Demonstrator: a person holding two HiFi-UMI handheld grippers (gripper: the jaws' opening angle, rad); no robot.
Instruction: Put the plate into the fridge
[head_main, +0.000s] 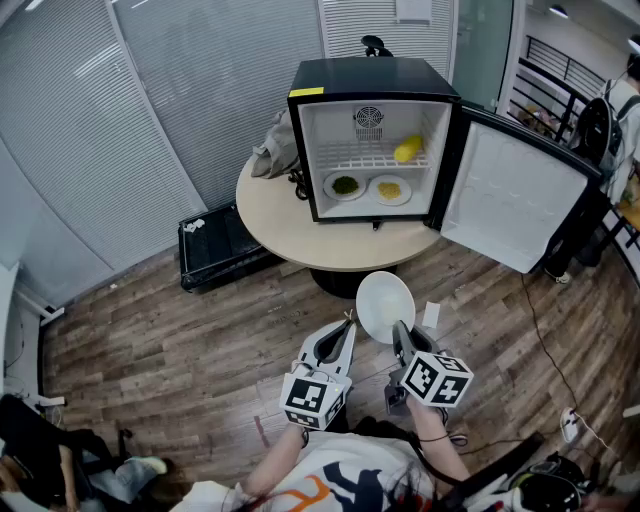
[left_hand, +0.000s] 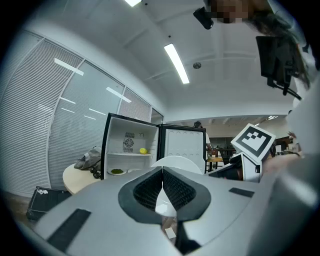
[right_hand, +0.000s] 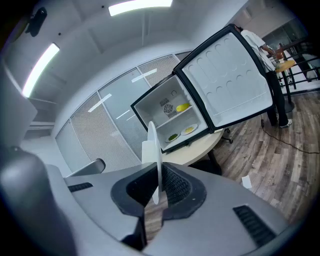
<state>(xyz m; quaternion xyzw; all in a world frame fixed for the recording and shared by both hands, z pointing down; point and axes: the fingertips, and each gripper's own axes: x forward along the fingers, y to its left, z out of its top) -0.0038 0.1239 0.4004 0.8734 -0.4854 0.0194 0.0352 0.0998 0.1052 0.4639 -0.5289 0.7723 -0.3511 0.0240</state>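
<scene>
A white plate (head_main: 385, 305) hangs over the wooden floor in front of the round table (head_main: 280, 215), with my right gripper (head_main: 398, 328) shut on its near rim. It shows edge-on in the right gripper view, where the plate (right_hand: 151, 145) stands upright between the pads of the right gripper (right_hand: 158, 185). My left gripper (head_main: 349, 320) is shut and empty, with its tip just left of the plate. From the left gripper (left_hand: 162, 172) the plate (left_hand: 176, 161) shows face-on behind the jaws. The black fridge (head_main: 370, 80) stands on the table with its door (head_main: 510, 190) swung open to the right.
Inside the fridge, a plate of green food (head_main: 345, 185) and a plate of yellow food (head_main: 389, 190) lie on the bottom, and a yellow item (head_main: 408, 149) rests on the wire shelf. A grey bag (head_main: 275, 145) lies left of the fridge. A black crate (head_main: 220, 240) sits on the floor.
</scene>
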